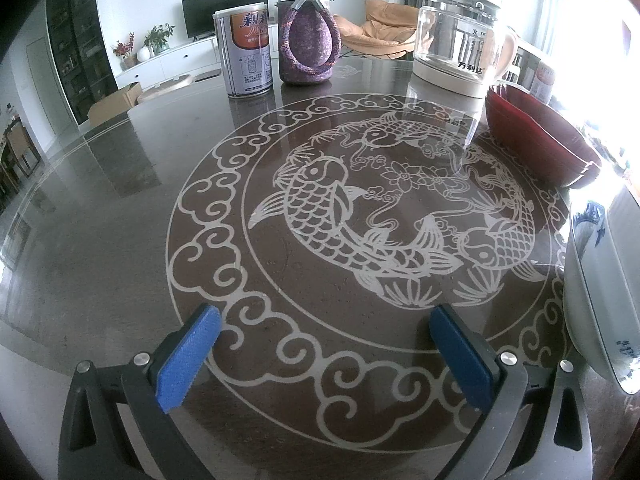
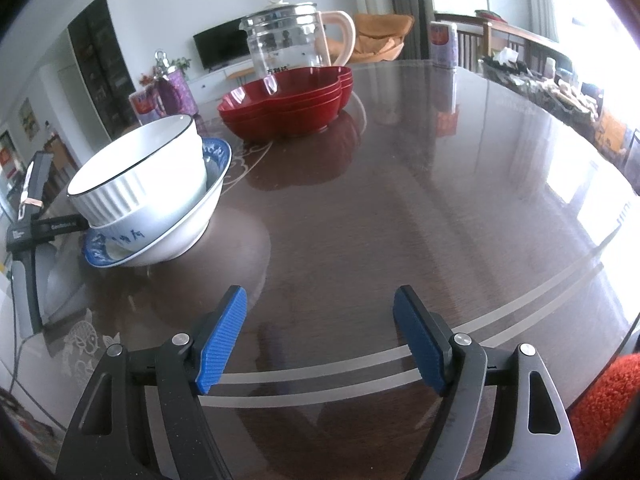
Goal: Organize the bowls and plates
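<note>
While tilted leftward, ribbed bowl [image 2: 138, 168] sits nested | left gripper [image 1: 324, 352], right gripper [image 2: 320, 340] fingers apart, empty

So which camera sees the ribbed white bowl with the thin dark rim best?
The right wrist view: the ribbed white bowl shows whole, tilted inside a blue-patterned bowl. The left wrist view does not show it, only that blue-patterned bowl at its right edge.
</note>
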